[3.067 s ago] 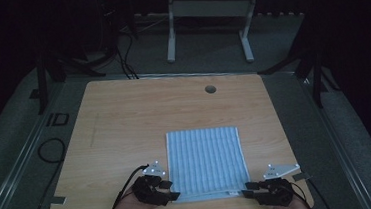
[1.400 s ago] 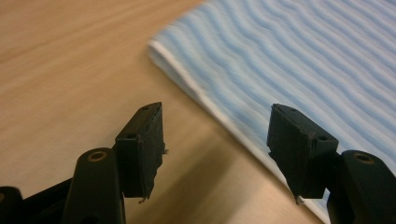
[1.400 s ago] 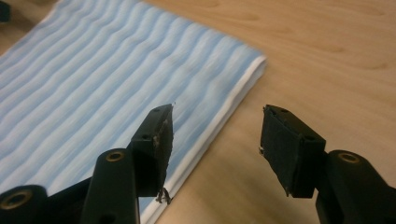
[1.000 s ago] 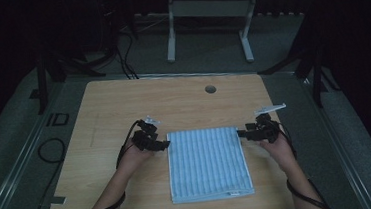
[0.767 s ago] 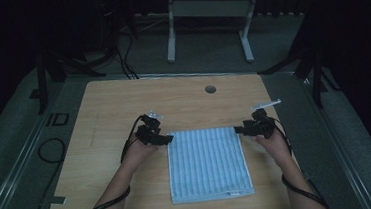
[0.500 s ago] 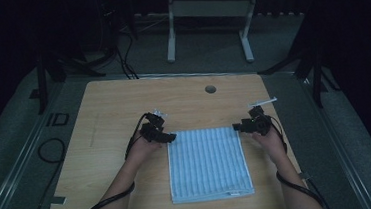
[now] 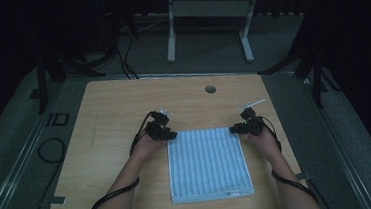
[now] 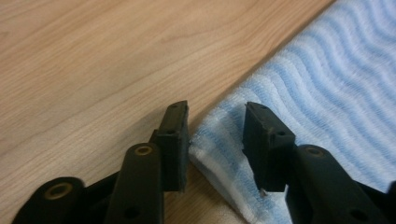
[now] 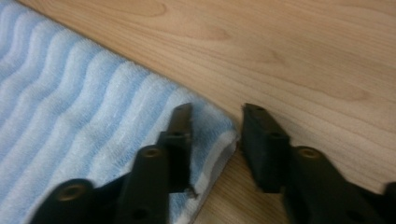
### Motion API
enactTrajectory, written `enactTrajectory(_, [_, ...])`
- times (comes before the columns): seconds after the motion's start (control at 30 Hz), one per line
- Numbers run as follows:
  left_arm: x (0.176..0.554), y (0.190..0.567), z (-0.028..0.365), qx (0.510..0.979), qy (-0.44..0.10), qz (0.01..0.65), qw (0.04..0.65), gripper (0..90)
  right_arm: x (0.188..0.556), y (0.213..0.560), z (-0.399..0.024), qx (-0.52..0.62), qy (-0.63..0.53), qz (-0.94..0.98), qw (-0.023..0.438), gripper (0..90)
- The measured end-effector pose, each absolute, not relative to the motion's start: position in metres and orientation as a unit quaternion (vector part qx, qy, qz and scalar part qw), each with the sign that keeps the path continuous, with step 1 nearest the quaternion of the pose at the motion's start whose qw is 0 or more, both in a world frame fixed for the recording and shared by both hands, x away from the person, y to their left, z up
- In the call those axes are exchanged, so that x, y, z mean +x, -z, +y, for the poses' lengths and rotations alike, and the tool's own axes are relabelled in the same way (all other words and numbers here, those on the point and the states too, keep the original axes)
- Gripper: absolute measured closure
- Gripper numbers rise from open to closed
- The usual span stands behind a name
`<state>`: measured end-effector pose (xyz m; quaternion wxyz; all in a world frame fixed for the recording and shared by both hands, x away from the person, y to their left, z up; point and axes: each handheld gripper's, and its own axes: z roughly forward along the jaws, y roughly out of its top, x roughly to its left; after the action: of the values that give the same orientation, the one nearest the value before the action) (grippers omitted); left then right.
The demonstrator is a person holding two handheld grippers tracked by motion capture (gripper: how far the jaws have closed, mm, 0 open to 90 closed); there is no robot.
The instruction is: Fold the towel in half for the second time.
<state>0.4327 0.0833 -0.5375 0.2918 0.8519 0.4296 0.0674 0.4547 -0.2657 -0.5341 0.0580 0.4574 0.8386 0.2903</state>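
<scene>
- The left gripper (image 8: 212,144) has just been closing its jaws, and they straddle the towel's (image 7: 208,163) far-left corner. In the left gripper view a gap shows between the right pad and the cloth, so the corner sits between the jaws but is not pinched.
- The right gripper (image 9: 215,144) has also just been closing; its jaws bracket the far-right corner, one pad over the striped cloth, the other beside the edge on the bare table (image 7: 114,120). No squeeze on the fabric can be made out.
- In the high view the left gripper (image 7: 167,135) lies at the towel's 11 o'clock and the right gripper (image 7: 236,129) at its 1 o'clock, both low at the far edge.
- The towel lies flat at about the table's 6 o'clock, its near edge by the person's side. It looks thick at that edge, perhaps one fold already made, though the dim view leaves this unsure.
- Judged from this, the far corners are lined up but not gripped; the pinch, the lift and the fold are left.
- Both forearms reach in from 6 o'clock along the towel's sides, hands turned inward toward the corners.
</scene>
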Motion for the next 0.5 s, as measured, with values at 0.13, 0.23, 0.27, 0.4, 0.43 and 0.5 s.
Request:
enactTrajectory(0.13, [0.432, 0.536, 0.083, 0.848, -0.056, 0.431, 0.302, 82.4, 0.454, 0.532, -0.265, 0.456, -0.290, 0.840, 0.057, 85.6])
enactTrajectory(0.23, [0.430, 0.529, 0.084, 0.847, -0.067, 0.428, 0.307, 85.7, 0.453, 0.525, -0.266, 0.456, -0.305, 0.833, 0.068, 86.5])
enactTrajectory(0.27, [0.430, 0.526, 0.085, 0.844, -0.068, 0.429, 0.313, 85.7, 0.452, 0.522, -0.266, 0.457, -0.310, 0.831, 0.069, 86.7])
enactTrajectory(0.4, [0.430, 0.512, 0.089, 0.842, -0.077, 0.425, 0.323, 86.2, 0.452, 0.507, -0.266, 0.450, -0.322, 0.829, 0.081, 87.3])
enactTrajectory(0.43, [0.430, 0.508, 0.090, 0.839, -0.079, 0.426, 0.328, 86.2, 0.452, 0.504, -0.265, 0.446, -0.325, 0.830, 0.083, 87.3])
enactTrajectory(0.5, [0.430, 0.501, 0.092, 0.838, -0.078, 0.421, 0.337, 86.2, 0.451, 0.497, -0.266, 0.444, -0.332, 0.828, 0.084, 87.6])
